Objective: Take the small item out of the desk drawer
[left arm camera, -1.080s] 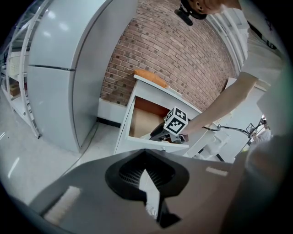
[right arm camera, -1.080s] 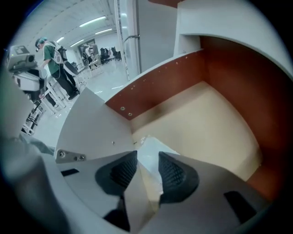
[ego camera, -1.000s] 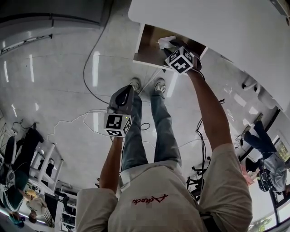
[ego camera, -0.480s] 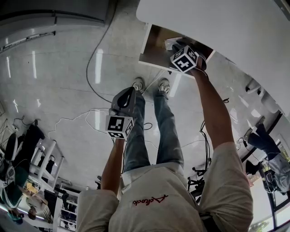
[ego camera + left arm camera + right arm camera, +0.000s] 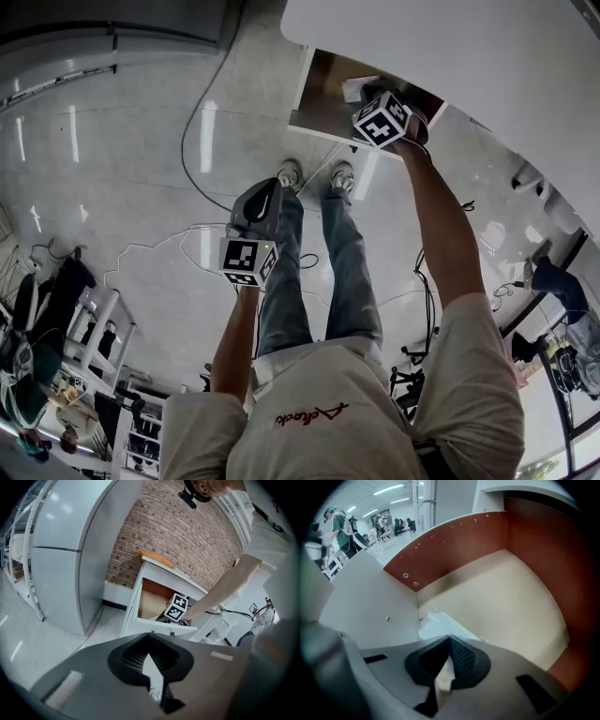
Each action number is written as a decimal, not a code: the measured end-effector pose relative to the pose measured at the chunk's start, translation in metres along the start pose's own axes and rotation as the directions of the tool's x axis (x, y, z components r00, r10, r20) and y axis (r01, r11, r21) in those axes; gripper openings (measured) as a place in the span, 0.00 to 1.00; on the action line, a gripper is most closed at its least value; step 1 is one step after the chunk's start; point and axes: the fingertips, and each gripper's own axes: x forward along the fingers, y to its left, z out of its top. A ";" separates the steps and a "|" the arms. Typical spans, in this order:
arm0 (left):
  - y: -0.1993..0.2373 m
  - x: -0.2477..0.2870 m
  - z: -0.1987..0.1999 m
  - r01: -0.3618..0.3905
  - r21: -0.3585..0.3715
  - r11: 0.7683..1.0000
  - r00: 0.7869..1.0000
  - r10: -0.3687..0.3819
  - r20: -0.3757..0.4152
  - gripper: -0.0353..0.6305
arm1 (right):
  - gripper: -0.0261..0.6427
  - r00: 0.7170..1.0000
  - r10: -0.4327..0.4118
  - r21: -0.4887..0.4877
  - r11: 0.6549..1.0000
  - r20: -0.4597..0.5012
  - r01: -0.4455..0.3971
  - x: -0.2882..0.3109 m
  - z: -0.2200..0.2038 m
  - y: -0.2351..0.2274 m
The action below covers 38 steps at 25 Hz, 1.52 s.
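Note:
The open desk drawer sticks out from under the white desk top. My right gripper reaches down into it, its marker cube above the drawer's right half. In the right gripper view the jaws are shut on a pale, clear plastic packet, which lies against the drawer's left wall. The packet's white edge shows beside the cube in the head view. My left gripper hangs apart, low over the floor, shut and holding nothing. It looks toward the drawer.
The drawer floor to the right of the packet is bare, with brown walls at the back and right. A black cable runs across the glossy floor. The person's feet stand below the drawer front. A grey cabinet stands left of the desk.
The right gripper has moved slightly deeper into the drawer over the packet. The left gripper has stayed almost in place.

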 end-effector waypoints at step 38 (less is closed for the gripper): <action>-0.072 -0.021 0.045 0.075 0.126 0.989 0.995 -0.084 0.061 0.07 | 0.06 0.865 -0.274 0.245 0.952 0.421 0.182 -0.229 -0.014 0.058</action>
